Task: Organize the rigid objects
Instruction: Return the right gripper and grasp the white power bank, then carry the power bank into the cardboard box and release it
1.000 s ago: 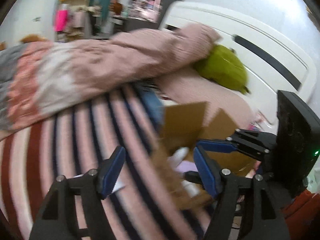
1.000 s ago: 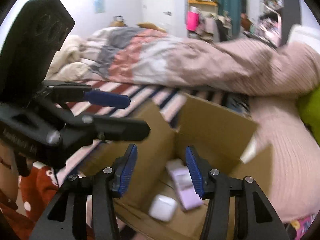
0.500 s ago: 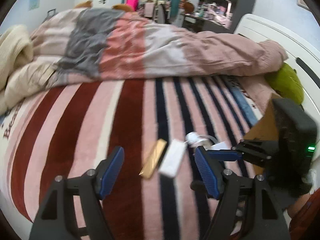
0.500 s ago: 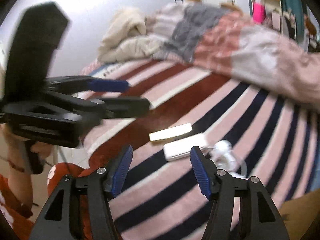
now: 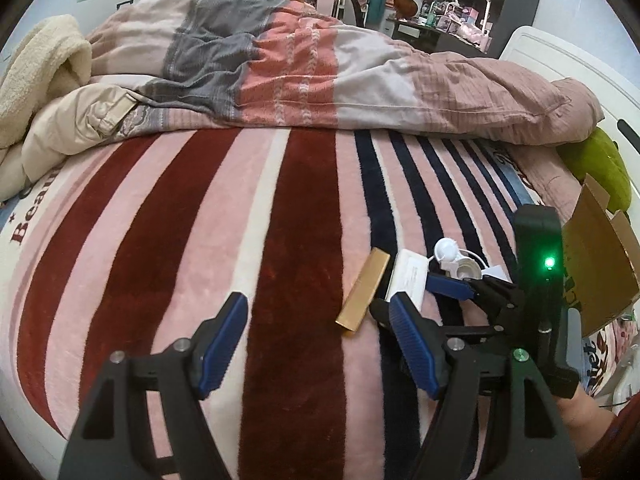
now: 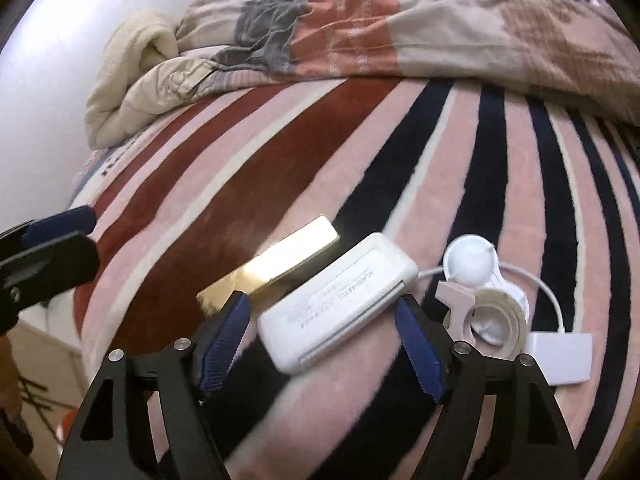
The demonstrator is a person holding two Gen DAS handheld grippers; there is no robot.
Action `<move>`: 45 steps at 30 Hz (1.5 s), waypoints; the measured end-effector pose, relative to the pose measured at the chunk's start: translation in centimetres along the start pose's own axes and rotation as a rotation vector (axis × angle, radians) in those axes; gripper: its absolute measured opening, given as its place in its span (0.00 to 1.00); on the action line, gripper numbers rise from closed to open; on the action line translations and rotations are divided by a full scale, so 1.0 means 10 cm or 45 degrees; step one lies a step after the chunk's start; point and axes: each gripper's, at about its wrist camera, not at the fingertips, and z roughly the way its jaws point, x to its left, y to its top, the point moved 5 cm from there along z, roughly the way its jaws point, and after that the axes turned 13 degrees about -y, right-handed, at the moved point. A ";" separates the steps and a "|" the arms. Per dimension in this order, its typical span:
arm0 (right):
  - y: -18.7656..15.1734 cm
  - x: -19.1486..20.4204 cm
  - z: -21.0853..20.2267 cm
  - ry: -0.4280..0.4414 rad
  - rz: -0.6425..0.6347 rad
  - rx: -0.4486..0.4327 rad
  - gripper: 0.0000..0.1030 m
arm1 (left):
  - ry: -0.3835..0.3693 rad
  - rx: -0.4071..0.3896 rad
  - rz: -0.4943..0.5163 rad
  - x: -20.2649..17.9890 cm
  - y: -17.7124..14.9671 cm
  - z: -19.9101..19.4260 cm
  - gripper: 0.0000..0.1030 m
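A flat white case (image 6: pixel 336 300) lies on the striped blanket (image 6: pixel 280 168) beside a gold bar-shaped box (image 6: pixel 272 268). My right gripper (image 6: pixel 322 340) is open and hovers just over the near end of the white case, jaws on either side of it. To its right lie a white round gadget with a cord (image 6: pixel 472 260), a tape roll (image 6: pixel 496 320) and a small white block (image 6: pixel 560 356). In the left wrist view my left gripper (image 5: pixel 320 340) is open and empty over the blanket, left of the gold box (image 5: pixel 364 290) and white case (image 5: pixel 408 278); the right gripper (image 5: pixel 452 286) shows there.
A cardboard box (image 5: pixel 600 264) stands open at the bed's right edge. A bunched quilt (image 5: pixel 320 72) and cream blanket (image 5: pixel 36 80) lie across the far side. A green plush (image 5: pixel 604 168) sits by the white headboard (image 5: pixel 560 52).
Both grippers have swung away from the cardboard box to the blanket. The right gripper has come close over the white case.
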 end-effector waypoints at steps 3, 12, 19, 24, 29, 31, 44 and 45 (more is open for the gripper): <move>-0.03 0.02 0.03 -0.044 0.008 -0.007 0.61 | 0.008 0.002 0.002 -0.01 0.00 0.01 0.68; -0.14 -0.17 -0.12 0.208 -0.023 0.101 0.34 | 0.014 0.006 0.029 -0.11 -0.02 -0.01 0.68; -0.28 -0.36 -0.26 0.036 -0.084 0.085 0.52 | 0.031 0.007 0.035 -0.13 -0.03 -0.03 0.68; -0.26 -0.27 -0.19 0.049 -0.044 0.047 0.57 | 0.041 0.018 0.026 -0.12 -0.05 -0.03 0.68; -0.25 -0.15 -0.22 -0.091 -0.179 0.004 0.30 | 0.011 0.010 0.035 -0.23 -0.01 -0.08 0.68; -0.24 -0.15 -0.37 -0.019 -0.193 -0.020 0.30 | -0.024 0.003 0.048 -0.33 0.03 -0.11 0.68; 0.03 -0.56 -1.77 0.186 -0.260 -0.341 0.30 | -0.524 -0.034 0.233 -1.82 0.51 -0.20 0.45; 0.03 -0.64 -1.85 0.171 -0.258 -0.359 0.30 | -0.551 -0.017 0.264 -1.98 0.55 -0.15 0.43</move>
